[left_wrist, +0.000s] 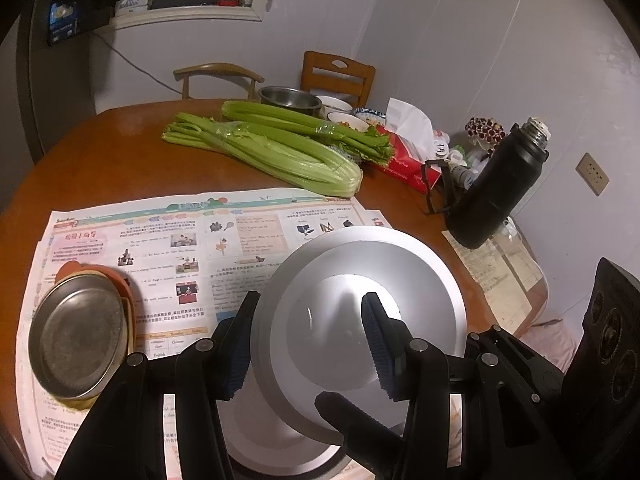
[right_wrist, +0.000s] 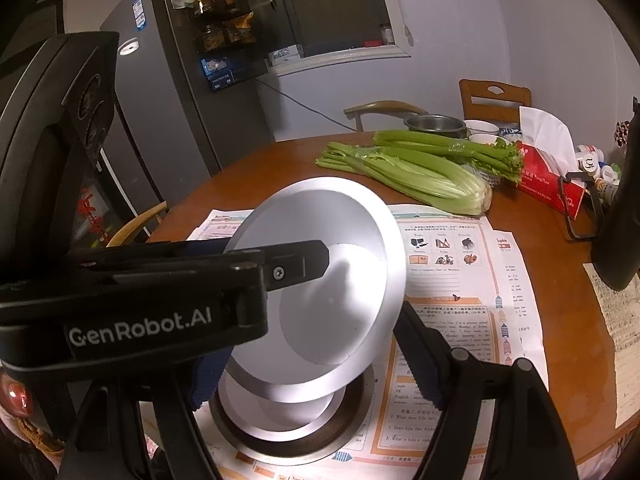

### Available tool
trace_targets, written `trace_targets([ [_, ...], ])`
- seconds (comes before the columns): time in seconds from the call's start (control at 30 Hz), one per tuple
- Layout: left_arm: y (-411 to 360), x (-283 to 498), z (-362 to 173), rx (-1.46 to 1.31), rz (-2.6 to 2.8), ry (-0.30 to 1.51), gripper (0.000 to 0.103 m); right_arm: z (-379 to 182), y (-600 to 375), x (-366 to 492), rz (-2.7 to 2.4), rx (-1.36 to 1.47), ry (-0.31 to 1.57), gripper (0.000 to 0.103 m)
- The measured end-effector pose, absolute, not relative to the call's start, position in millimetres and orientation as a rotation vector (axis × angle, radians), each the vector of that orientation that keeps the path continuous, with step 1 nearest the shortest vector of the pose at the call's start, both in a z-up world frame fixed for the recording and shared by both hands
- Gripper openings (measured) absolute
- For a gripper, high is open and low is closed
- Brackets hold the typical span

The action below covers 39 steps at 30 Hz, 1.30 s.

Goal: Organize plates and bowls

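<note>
- The round wooden table carries everything; a printed worksheet sheet covers the near part, and that is where you are working.
- Well back from the work lie two celery bunches, a red tissue box, a black flask and a cluster of bowls by the far edge. None of them is in your way.
- The silver plate is tilted steeply, its lower rim sitting inside a shallow silver dish which itself rests in a dark-rimmed metal plate on the sheet.
- Your left gripper straddles the tilted plate's rim, one finger inside the well and one outside, pinching it.
- Your right gripper has its jaws spread on either side of the same plate; whether either pad touches it I cannot tell, since the left gripper's finger blocks the view.
- A tarnished round metal plate sits on an orange holder at the left of the sheet, apart from the stack.
- You appear to be mid-stacking: the silver plate is being laid onto the pile. Next, level it over the dish, lower it flat so the rims nest, then release; the tarnished plate looks like the one left over.
</note>
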<state>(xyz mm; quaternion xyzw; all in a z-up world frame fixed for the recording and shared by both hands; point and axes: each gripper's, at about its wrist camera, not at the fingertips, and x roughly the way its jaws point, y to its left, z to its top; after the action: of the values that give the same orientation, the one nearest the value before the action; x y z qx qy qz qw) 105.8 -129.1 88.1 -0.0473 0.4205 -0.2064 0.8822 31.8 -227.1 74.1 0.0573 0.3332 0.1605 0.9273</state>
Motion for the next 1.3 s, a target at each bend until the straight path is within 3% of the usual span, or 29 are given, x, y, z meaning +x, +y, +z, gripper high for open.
trace_targets([
  [1.3, -104.0, 72.7, 31.0, -0.105, -0.346, 0.984, 0.052, 42.3, -199.0, 4.9, 0.395, 0.06, 0.774, 0.078],
])
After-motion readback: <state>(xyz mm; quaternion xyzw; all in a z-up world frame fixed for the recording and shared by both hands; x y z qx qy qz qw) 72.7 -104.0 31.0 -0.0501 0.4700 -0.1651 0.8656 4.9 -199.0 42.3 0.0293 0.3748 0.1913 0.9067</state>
